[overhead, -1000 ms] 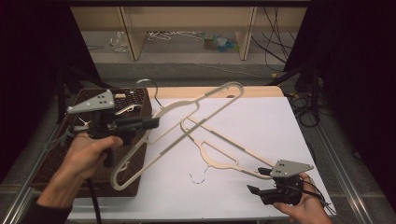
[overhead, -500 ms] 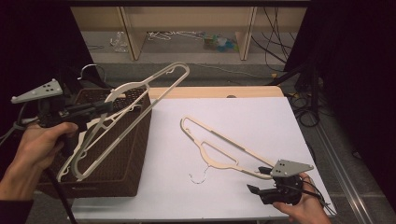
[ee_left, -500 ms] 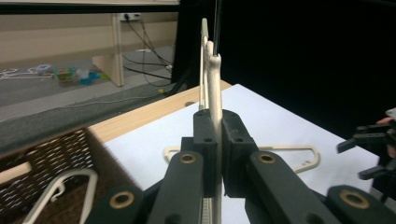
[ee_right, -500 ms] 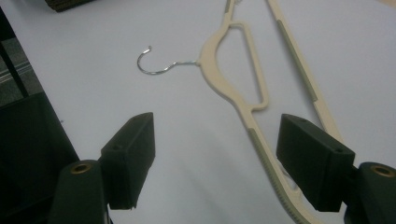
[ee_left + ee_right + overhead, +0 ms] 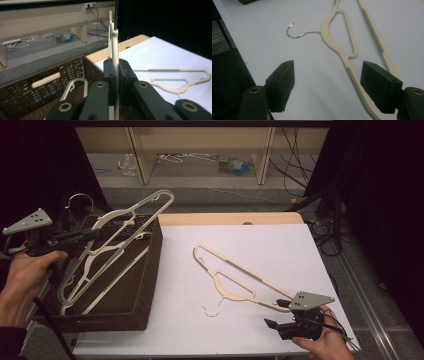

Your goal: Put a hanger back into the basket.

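High view: left tongs (image 5: 92, 234) clamped on a cream plastic clothes hanger (image 5: 112, 245), tilted over the brown wicker basket (image 5: 145, 270). Right tongs (image 5: 280, 312) spread, jaws just opening, beside second cream hanger (image 5: 235, 275) lying flat on white tabletop (image 5: 280, 250).

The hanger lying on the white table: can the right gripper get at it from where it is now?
Probably yes. The right gripper is open, right beside the cream hanger, whose near arm runs between the jaws in the right gripper view. Nothing lies between them on the white table.
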